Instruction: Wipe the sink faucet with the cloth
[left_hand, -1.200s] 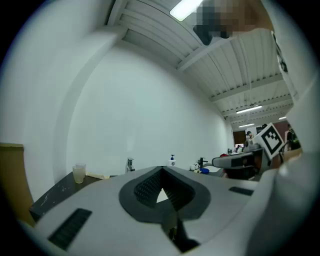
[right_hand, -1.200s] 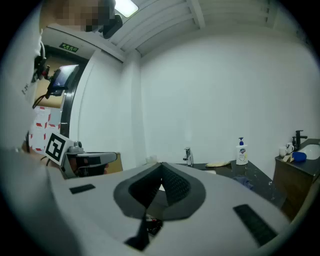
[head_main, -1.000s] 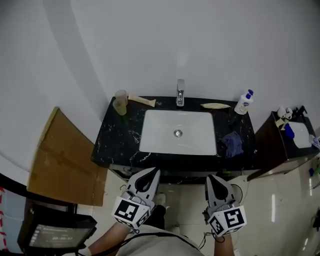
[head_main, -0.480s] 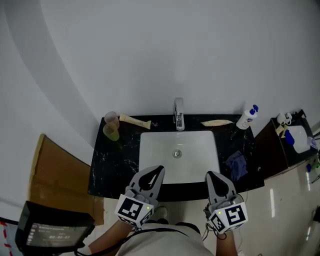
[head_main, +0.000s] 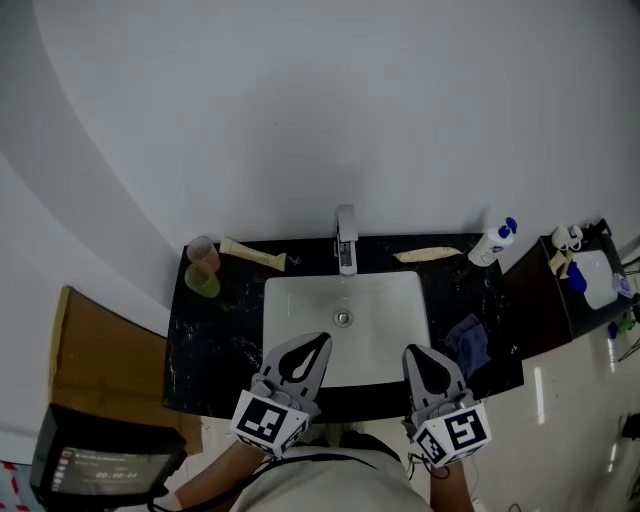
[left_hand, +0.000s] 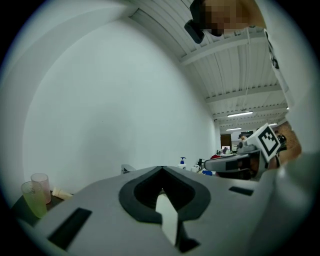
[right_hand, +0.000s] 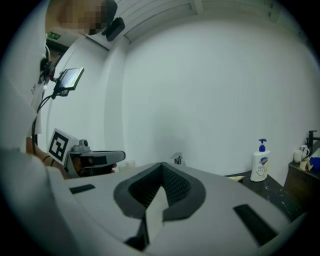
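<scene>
Even bright overhead lighting; soft curved shadow across plain white wall. Glare streaks on glossy pale floor tiles. Gripper views fisheye-warped, corners black.

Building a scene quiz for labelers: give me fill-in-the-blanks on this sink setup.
The blue cloth lies on the counter, ___ of the sink basin. The left gripper and right gripper are both ___ and empty. The two cups stand at the counter's ___ end.
Missing: right; shut; left.
</scene>
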